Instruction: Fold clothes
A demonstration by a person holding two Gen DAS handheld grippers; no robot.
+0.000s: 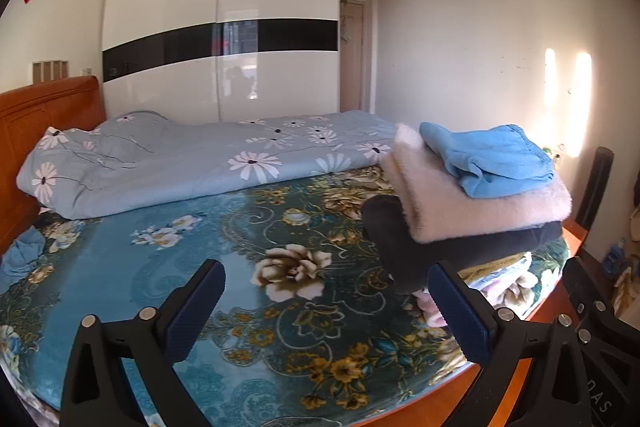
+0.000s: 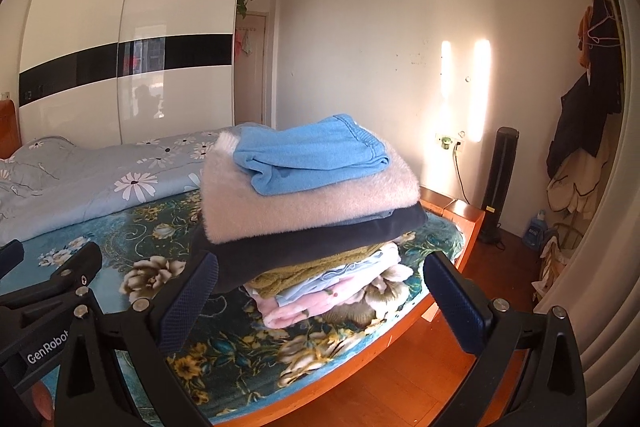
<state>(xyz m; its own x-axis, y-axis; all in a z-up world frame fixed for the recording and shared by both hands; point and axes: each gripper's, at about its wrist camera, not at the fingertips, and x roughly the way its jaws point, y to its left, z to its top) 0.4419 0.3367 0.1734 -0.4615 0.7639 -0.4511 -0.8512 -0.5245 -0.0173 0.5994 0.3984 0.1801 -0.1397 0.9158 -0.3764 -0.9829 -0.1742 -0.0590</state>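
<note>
A stack of folded clothes stands on the floral bed cover [image 1: 224,251] near the bed's foot corner. On top lies a folded blue garment [image 1: 490,159] [image 2: 312,153], then a fluffy pale pink one [image 1: 476,203] [image 2: 304,203], then a dark one [image 1: 404,247] [image 2: 320,243], then olive, light blue and pink pieces [image 2: 320,287]. My left gripper [image 1: 326,311] is open and empty above the cover, left of the stack. My right gripper [image 2: 320,301] is open and empty in front of the stack. A crumpled blue cloth [image 1: 22,259] lies at the bed's left edge.
A grey-blue daisy quilt [image 1: 192,159] lies folded along the bed's far side, by the orange headboard [image 1: 44,107]. A white wardrobe [image 1: 224,27] stands behind. A black tower fan [image 2: 500,183], hanging coats [image 2: 588,115] and wooden floor [image 2: 420,371] are to the right.
</note>
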